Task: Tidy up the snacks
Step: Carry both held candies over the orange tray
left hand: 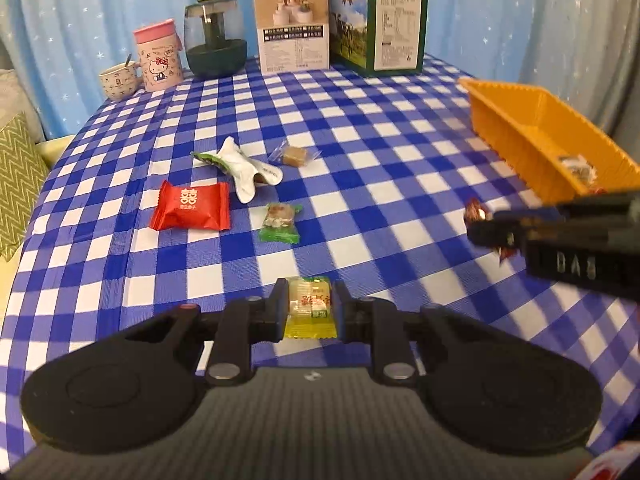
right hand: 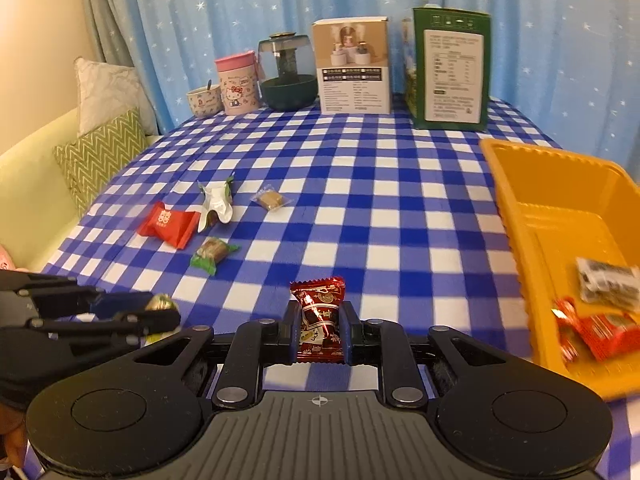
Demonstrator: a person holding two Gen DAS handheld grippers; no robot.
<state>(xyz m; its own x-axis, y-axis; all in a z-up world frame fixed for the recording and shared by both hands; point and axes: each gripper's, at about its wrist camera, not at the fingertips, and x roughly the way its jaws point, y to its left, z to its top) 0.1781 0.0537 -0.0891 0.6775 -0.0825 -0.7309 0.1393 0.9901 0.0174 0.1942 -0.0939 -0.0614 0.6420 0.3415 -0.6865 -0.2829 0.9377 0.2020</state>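
Observation:
My left gripper (left hand: 310, 304) is shut on a yellow-green wrapped candy (left hand: 310, 308) above the checked cloth. My right gripper (right hand: 319, 318) is shut on a dark red wrapped candy (right hand: 320, 316); in the left wrist view that red candy (left hand: 475, 213) shows at the right gripper's tip, just left of the orange tray (left hand: 532, 136). On the cloth lie a red packet (left hand: 190, 211), a white-green wrapper (left hand: 240, 170), a brown candy in clear wrap (left hand: 295, 156) and a green-wrapped snack (left hand: 279, 222). The orange tray (right hand: 516, 208) holds several wrapped snacks.
Along the far edge stand a small cup (left hand: 117, 79), a pink mug (left hand: 158, 56), a dark glass pot (left hand: 215, 40), a white box (left hand: 291, 24) and a green box (left hand: 394, 24). A sofa with cushions (right hand: 100, 156) lies left of the table. Blue curtains hang behind.

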